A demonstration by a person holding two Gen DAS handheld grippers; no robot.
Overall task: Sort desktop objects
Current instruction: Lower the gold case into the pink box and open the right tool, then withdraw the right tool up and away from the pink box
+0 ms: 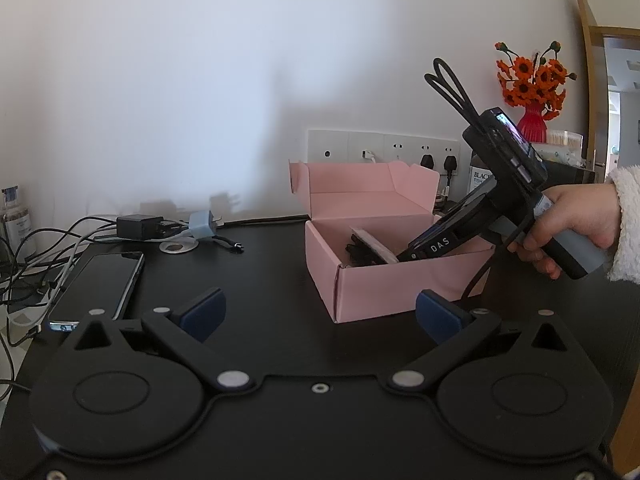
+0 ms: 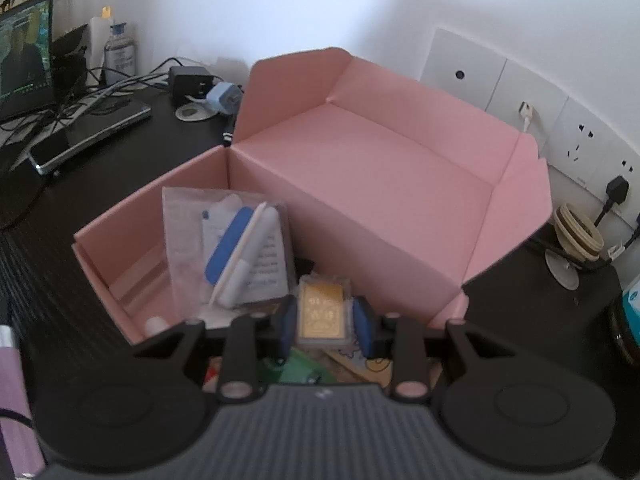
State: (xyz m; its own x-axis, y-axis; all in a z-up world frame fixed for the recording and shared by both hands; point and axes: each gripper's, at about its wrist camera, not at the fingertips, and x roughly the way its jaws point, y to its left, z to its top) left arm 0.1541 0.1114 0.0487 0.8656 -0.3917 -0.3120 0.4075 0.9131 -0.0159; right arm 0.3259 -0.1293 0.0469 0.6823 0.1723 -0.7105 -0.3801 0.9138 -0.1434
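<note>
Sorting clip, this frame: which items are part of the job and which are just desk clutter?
In the job:
- pink box
- clear case with a gold card, gripped by the right gripper
- clear packet in the box

Lying about:
- phone
- black charger
- blue plug
- flower vase

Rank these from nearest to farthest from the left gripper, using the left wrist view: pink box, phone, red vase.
From the left gripper:
1. Phone, lying flat at the left. The pink box, open just right of centre, looks about equally near; too close to call.
2. Red vase, far right by the wall.
</note>
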